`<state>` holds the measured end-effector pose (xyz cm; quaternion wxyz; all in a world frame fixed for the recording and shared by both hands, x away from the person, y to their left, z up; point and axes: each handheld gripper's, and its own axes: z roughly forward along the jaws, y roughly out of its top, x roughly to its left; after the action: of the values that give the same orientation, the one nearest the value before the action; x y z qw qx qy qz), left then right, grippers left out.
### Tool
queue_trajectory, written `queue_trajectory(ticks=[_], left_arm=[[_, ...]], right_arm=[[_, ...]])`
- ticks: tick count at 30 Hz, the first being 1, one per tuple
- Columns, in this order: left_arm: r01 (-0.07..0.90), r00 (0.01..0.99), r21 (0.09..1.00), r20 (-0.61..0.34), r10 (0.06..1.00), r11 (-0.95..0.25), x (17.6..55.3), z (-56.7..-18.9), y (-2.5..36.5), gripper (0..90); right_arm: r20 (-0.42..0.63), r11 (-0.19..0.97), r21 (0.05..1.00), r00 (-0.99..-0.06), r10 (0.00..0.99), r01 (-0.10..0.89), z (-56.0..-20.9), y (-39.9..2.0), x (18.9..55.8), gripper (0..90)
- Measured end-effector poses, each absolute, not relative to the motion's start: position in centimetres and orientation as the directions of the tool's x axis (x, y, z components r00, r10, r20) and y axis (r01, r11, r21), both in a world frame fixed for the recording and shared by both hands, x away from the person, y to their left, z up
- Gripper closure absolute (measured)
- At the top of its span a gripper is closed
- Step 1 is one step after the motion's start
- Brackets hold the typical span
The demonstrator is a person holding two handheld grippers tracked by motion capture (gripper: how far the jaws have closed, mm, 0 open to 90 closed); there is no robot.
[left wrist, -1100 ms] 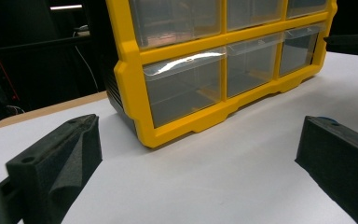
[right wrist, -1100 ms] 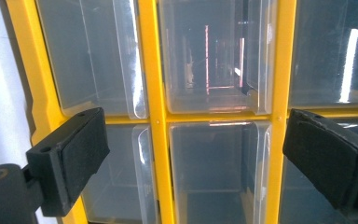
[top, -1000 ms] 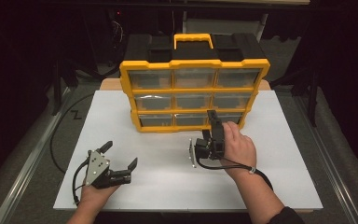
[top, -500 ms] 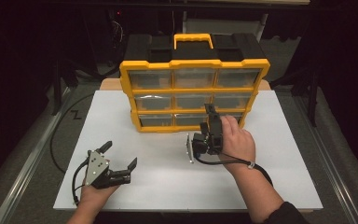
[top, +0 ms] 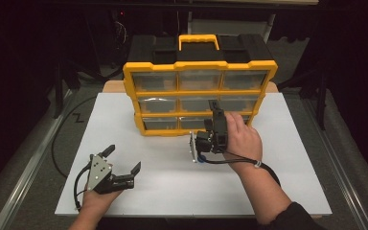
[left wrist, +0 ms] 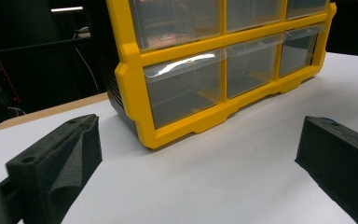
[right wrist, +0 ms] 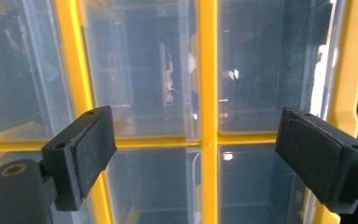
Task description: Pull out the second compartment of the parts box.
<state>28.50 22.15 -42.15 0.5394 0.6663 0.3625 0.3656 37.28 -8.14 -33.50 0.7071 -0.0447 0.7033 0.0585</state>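
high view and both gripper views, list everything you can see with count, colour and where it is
drawer organiser: one, yellow frame with black body and a yellow handle on top, standing at the far middle of the board
drawers: nine, clear plastic, three rows of three in the organiser's front; contents too unclear to tell
board: one, white, covering the table in front of the person
cable: one, black, on the dark surface left of the board
left gripper: one, black with a grey plate, near left of the board, jaws wide apart, holding nothing
right gripper: one, black, up at the organiser's lower drawers, jaws apart
left hand: one, at the bottom edge
right hand: one, dark sleeve, right of centre
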Motion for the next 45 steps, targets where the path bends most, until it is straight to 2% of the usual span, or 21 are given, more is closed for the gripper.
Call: queue_trajectory(ticks=[9, 10, 11, 12, 14, 17, 19, 21, 30, 45], left_arm=[[0.088, 0.469, 0.985, 0.093, 0.878, -0.151, 28.5, -42.1, 22.3, 0.8], [0.088, 0.47, 0.984, 0.094, 0.878, -0.152, 28.5, -42.1, 22.3, 0.8], [0.089, 0.47, 0.984, 0.094, 0.878, -0.153, 28.5, -42.1, 22.3, 0.8], [0.088, 0.47, 0.984, 0.095, 0.877, -0.153, 28.5, -42.1, 22.3, 0.8], [0.087, 0.47, 0.984, 0.096, 0.878, -0.155, 28.5, -42.1, 22.3, 0.8], [0.086, 0.468, 0.983, 0.102, 0.878, -0.16, 28.4, -42.1, 22.3, 0.8], [0.086, 0.468, 0.983, 0.103, 0.878, -0.161, 28.4, -42.1, 22.2, 0.8], [0.086, 0.469, 0.983, 0.105, 0.877, -0.163, 28.4, -42.1, 22.2, 0.8], [0.083, 0.463, 0.984, 0.101, 0.88, -0.157, 28.4, -42.1, 22.5, 0.8], [0.082, 0.471, 0.984, 0.101, 0.876, -0.158, 28.4, -42.1, 22.4, 0.8]], right_arm=[[-0.998, 0.988, 0.043, 0.03, 0.048, -0.146, -32.0, -7.7, 37.4, 28.6], [-0.999, 0.988, 0.014, 0.043, 0.02, -0.152, -31.6, -7.6, 37.5, 30.3], [-0.997, 0.988, 0.06, 0.029, 0.065, -0.139, -31.8, -7.5, 37.4, 31.7], [-0.999, 0.988, 0.004, 0.052, 0.012, -0.155, -31.2, -7.4, 37.5, 32.5], [-0.998, 0.989, 0.04, 0.048, 0.047, -0.145, -31.1, -7.3, 37.6, 35.3], [-0.997, 0.99, 0.032, 0.058, 0.041, -0.139, -30.6, -7.1, 37.7, 39.7], [-0.997, 0.991, 0.006, 0.07, 0.015, -0.136, -30.1, -6.9, 37.8, 43.6], [-0.997, 0.991, 0.042, 0.06, 0.05, -0.126, -30.0, -6.8, 37.9, 46.8], [-0.995, 0.989, 0.041, 0.085, 0.054, -0.14, -28.4, -5.8, 37.8, 64.7], [-0.993, 0.993, 0.04, 0.103, 0.052, -0.115, -26.4, -4.9, 39.3, 76.0]])
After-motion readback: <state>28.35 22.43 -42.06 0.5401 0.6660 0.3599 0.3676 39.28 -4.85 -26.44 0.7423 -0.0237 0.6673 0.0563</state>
